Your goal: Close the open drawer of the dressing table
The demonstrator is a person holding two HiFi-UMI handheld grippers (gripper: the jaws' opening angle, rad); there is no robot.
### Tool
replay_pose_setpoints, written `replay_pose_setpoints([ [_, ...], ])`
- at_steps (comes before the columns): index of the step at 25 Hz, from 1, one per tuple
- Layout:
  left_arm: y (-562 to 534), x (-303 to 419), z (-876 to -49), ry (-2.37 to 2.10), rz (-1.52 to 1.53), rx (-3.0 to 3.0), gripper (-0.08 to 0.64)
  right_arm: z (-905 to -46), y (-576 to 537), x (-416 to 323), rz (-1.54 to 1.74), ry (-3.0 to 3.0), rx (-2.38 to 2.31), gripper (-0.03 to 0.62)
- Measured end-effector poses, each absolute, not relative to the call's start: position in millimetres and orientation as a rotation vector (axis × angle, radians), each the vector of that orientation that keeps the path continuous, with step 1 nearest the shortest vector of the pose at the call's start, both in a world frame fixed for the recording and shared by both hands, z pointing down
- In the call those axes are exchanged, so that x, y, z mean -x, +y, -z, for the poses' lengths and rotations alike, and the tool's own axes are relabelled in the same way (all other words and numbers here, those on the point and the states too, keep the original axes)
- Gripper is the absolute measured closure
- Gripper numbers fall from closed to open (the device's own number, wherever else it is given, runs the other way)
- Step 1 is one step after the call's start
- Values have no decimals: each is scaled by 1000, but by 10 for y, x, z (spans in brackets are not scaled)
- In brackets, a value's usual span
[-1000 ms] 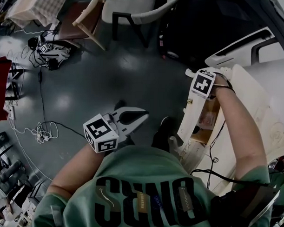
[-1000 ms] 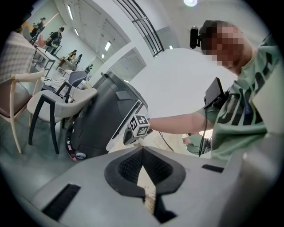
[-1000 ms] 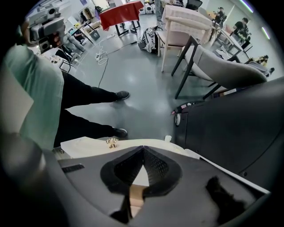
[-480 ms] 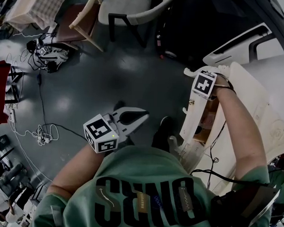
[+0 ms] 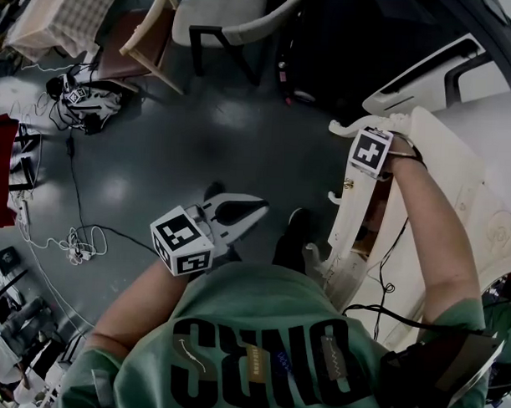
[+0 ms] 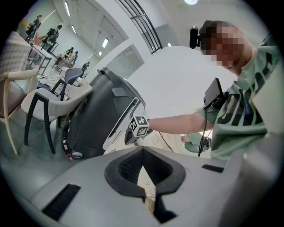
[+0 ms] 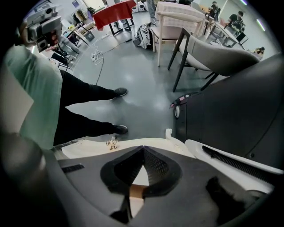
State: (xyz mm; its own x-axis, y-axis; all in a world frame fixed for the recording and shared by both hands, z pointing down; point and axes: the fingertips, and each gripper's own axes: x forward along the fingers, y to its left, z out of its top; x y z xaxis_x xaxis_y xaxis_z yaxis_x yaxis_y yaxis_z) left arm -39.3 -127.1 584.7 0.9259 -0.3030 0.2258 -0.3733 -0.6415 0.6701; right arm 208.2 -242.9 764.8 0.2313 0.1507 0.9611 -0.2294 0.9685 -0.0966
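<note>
Cream-painted carved wooden drawer (image 5: 345, 215) stands partly open at the right of the head view, its curved front jutting from the ornate cream dressing table (image 5: 481, 207). The right gripper (image 7: 142, 153), jaws pressed together on nothing, sits at the front's top edge, near the small brass knob (image 7: 111, 142). A straight, even push along the drawer's run seems best, since painted wood may bind if shoved askew. The left gripper (image 6: 142, 150), jaws likewise together and empty, hangs centre-left over the glossy grey floor (image 5: 157, 154).
</note>
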Motion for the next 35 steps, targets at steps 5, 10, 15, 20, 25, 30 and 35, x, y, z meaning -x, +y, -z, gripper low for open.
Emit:
replay_pose_setpoints([
  [5, -1262, 356, -5867, -468, -124, -2310, 552, -7666, -2412, -2147, -268, -1304, -72, 580],
  [10, -1259, 320, -5875, -460, -129, -2310, 552, -7686, -2399, -2208, -271, -1299, -72, 580],
  [15, -1275, 312, -5869, -456, -132, -2311, 552, -7677, -2396, -2281, -272, -1278, -76, 580],
  [20, -1284, 288, -5872, -452, -133, -2310, 552, -7690, -2387, -2337, -283, -1277, -79, 580],
  [25, -1283, 258, -5880, -445, -137, -2310, 552, -7707, -2371, -2382, -295, -1275, -78, 580],
  [30, -1279, 233, -5881, -439, -143, -2310, 552, -7711, -2368, -2436, -290, -1267, -80, 580],
  [35, -1292, 214, -5874, -436, -143, -2308, 552, -7712, -2366, -2474, -295, -1260, -76, 580],
])
